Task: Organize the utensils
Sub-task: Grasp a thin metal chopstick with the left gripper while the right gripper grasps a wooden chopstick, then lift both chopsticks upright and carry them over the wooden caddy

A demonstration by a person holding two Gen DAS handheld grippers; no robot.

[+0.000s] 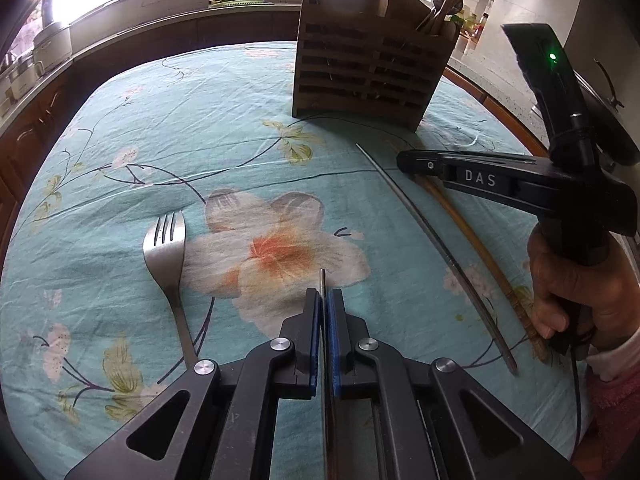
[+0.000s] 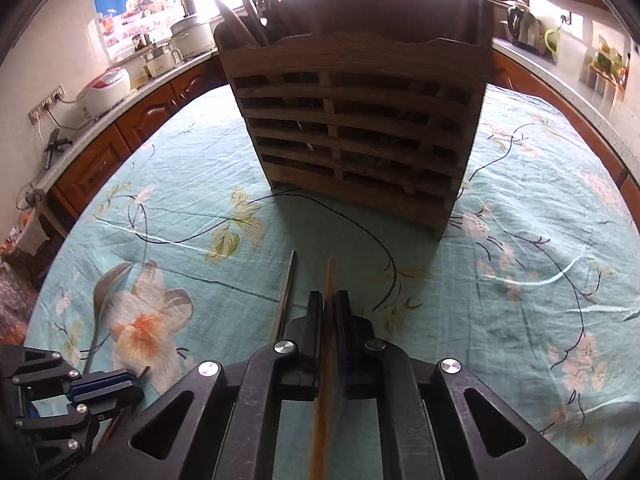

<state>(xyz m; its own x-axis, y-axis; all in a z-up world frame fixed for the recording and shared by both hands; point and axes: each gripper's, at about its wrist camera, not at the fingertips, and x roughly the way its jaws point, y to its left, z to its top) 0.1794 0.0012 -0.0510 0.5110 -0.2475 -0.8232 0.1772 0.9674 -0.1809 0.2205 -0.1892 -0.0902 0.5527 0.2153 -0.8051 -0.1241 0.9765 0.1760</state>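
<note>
White letters "DAS" stand on the right gripper (image 1: pixel 404 160) body.

The counter (image 1: pixel 168 128) is covered with a wrinkled teal cloth (image 2: pixel 540 240) printed with flowers and branches. A slatted wooden utensil holder (image 1: pixel 368 76) stands on it toward the far side. Nearer lie a metal fork (image 1: pixel 170 256), a metal chopstick (image 1: pixel 436 248) and, just beside that, a bamboo chopstick (image 1: pixel 486 264).

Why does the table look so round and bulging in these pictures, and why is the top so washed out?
Both views are fisheye, so the flat tablecloth bows and the corners go dark. In the right wrist view the window glare behind the wooden holder bleaches the top and leaves the holder's front in shade; the wooden chopstick blurs near the lens. The left wrist view is evener, with mild window glare.
</note>
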